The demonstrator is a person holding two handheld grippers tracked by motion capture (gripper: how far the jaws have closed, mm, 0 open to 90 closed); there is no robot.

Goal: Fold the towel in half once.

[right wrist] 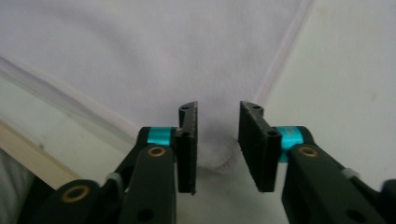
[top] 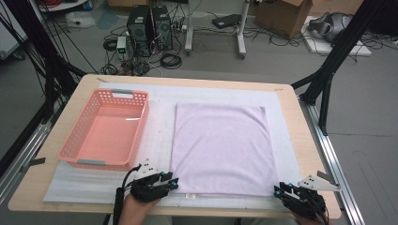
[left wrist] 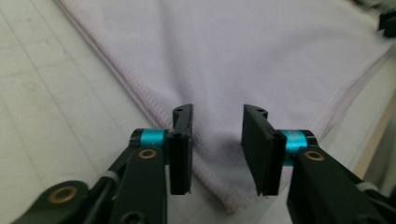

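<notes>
I've got a pale lilac towel [top: 219,147] lying flat on the white mat [top: 159,126] in the middle of the wooden table [top: 300,140], roughly square, near edge facing me. Pink basket [top: 105,129] sits just left of it, apart from the cloth, w/ nothing in it.

Left gripper [top: 172,182] is at the towel's near-left corner. In the left gripper view [left wrist: 217,140] that corner lies between the two black jaws, hem running off to the upper left. Jaws stand apart w/ a clear gap, pads not pressing the cloth, so it's released, not grasping yet.

Right gripper [top: 280,190] is at the near-right corner, close to the table's front-right edge. Right gripper view [right wrist: 217,135] has the rounded corner tip sitting low between the jaws, hem going up to the right. Gap on both sides of the cloth there too, so nothing clamped, jaws loose around the corner.

Both grippers come in from the bottom of the high view, one per corner, well apart from each other. Towel looks smooth, no lifted edge that I can see.
</notes>
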